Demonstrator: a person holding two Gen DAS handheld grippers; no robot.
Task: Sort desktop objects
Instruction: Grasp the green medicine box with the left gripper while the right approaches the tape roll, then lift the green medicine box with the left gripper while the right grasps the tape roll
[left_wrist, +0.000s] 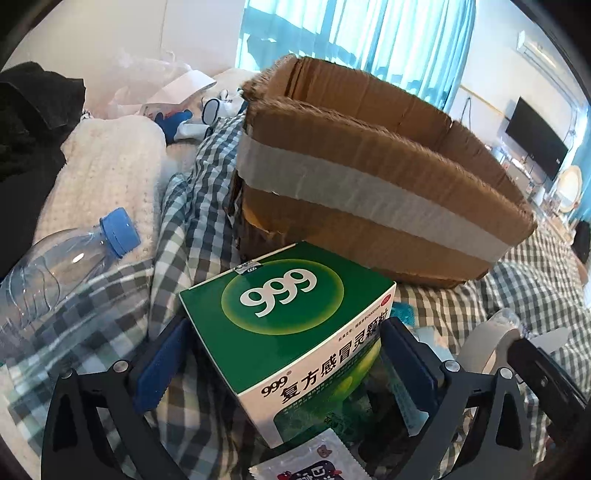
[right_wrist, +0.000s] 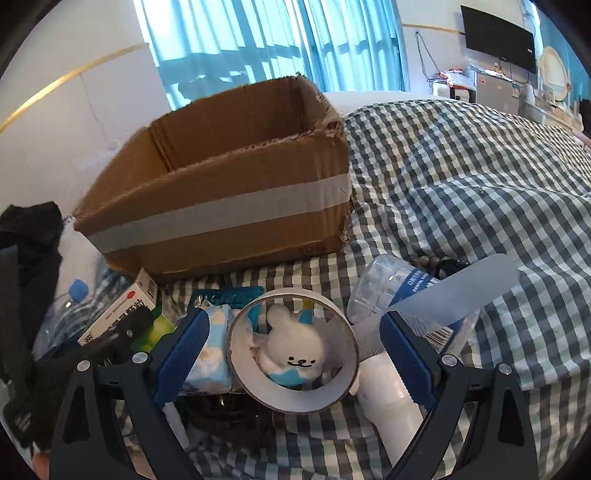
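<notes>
The left gripper (left_wrist: 284, 354) has its blue ribbed jaws wide open around a glossy green-and-white medicine box (left_wrist: 295, 328), a rectangular carton on the checked bedspread (left_wrist: 517, 295); contact is not clear. The right gripper (right_wrist: 295, 354) stands open too, a smooth white tape roll (right_wrist: 293, 350) between its jaws, ringing a rounded white toy (right_wrist: 291, 354). Beyond both sits a torn corrugated cardboard box (right_wrist: 221, 206).

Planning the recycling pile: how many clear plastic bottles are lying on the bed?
2. One blue-capped bottle lies left of the green 999 medicine box; another, blue-labelled bottle lies right of the tape roll. Clutter may hide more.
</notes>
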